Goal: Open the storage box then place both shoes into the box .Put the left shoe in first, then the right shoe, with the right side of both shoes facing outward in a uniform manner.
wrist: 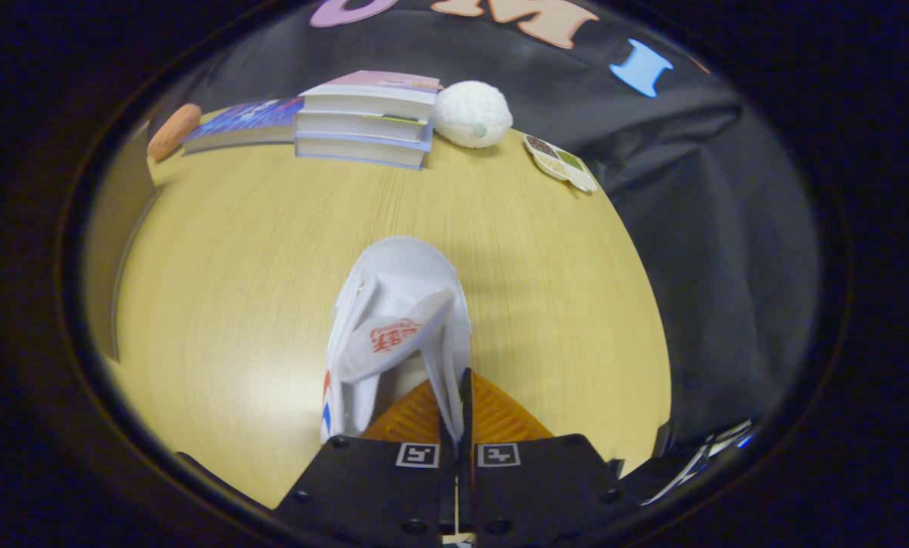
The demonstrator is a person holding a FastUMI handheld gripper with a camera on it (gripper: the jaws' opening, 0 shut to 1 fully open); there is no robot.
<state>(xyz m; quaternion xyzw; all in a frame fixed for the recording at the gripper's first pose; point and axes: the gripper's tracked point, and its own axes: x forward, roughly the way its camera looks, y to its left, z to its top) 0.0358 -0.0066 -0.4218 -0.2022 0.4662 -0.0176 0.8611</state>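
Note:
A white shoe [397, 304] with a red mark on its tongue and red and blue stripes on its left side points away from me over the wooden table [234, 251]. My gripper [458, 396] is shut on the shoe's right side wall near the collar, both fingers pressing the thin white upper between them. The shoe's heel is hidden behind the fingers. I cannot tell whether the sole rests on the table or hangs just above it.
At the table's far side stands a stack of books [367, 118], with a flat book [245, 122] and an orange-brown oval thing [173, 131] to its left. A white knitted ball [471, 114] and a small dish with compartments [561, 162] lie to the right.

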